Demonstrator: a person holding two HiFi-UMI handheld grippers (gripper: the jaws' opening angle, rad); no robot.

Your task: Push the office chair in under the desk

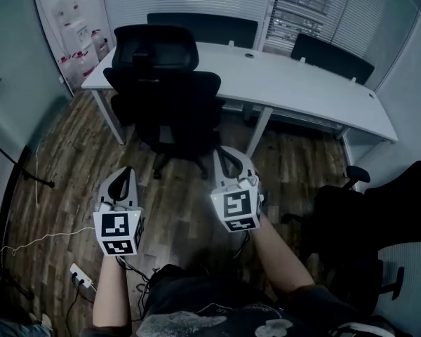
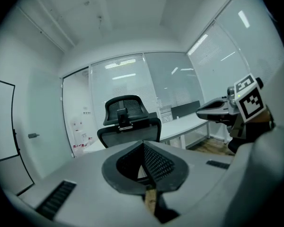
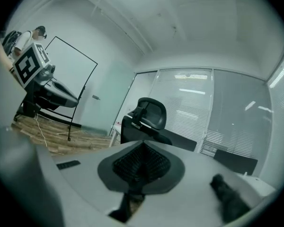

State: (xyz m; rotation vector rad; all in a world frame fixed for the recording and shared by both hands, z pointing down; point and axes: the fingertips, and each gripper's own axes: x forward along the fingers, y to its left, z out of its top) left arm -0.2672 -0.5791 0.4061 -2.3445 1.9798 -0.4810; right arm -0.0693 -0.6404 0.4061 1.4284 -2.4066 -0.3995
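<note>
A black office chair (image 1: 167,93) with a headrest stands at the left end of the white desk (image 1: 302,90), its back toward me and its seat partly under the desktop. My left gripper (image 1: 127,171) is shut and empty, held above the wood floor a little short of the chair's base. My right gripper (image 1: 224,154) is also shut and empty, close behind the chair's right side. The chair (image 2: 128,119) shows ahead in the left gripper view, and the chair (image 3: 144,122) also in the right gripper view. Neither gripper touches it.
A second black chair (image 1: 379,223) stands at my right. Dark screens (image 1: 333,58) line the desk's far edge. A power strip and cables (image 1: 81,276) lie on the floor at lower left. A stand's legs (image 1: 28,174) reach in from the left wall.
</note>
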